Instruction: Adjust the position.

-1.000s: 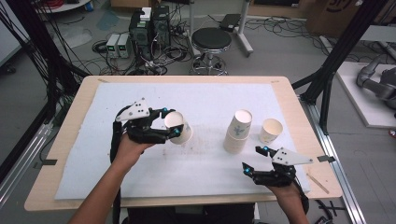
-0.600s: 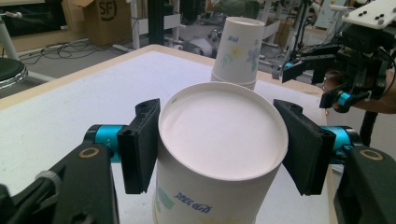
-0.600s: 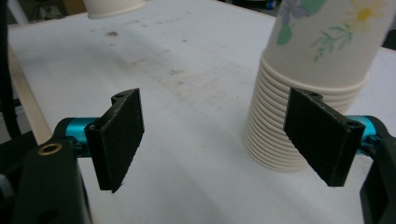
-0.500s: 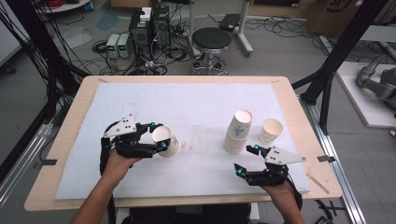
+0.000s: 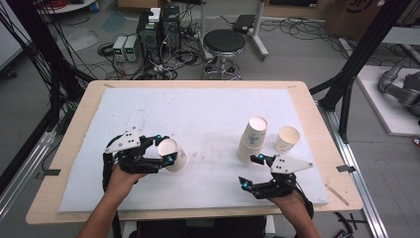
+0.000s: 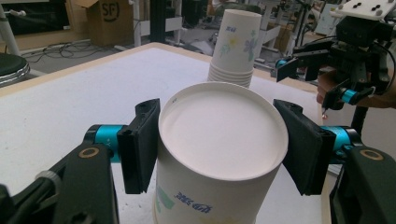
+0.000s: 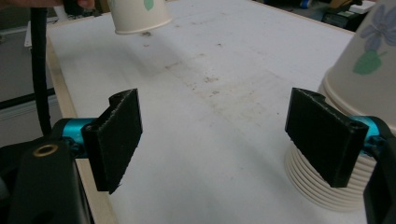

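**Stack sits just past the open right jaws**

Left hand-held gripper [image 5: 166, 151] clamps a paper cup [image 5: 173, 154] at lower left of the high view, upside down just above the table [image 5: 198, 114]. Right hand-held gripper [image 5: 251, 171], jaws just opened wide and empty, is nearer the upright cup stack [image 5: 253, 139], which stands just above it in frame, beside its right jaw

Behind the counter [image 5: 74, 148] there's a round black stool [image 5: 225, 42] sitting in a mess of cables [image 5: 163, 54] on the floor, next to some dark electronics boxes [image 5: 158, 27]. Cardboard box [image 5: 364, 12] off in the far right corner.
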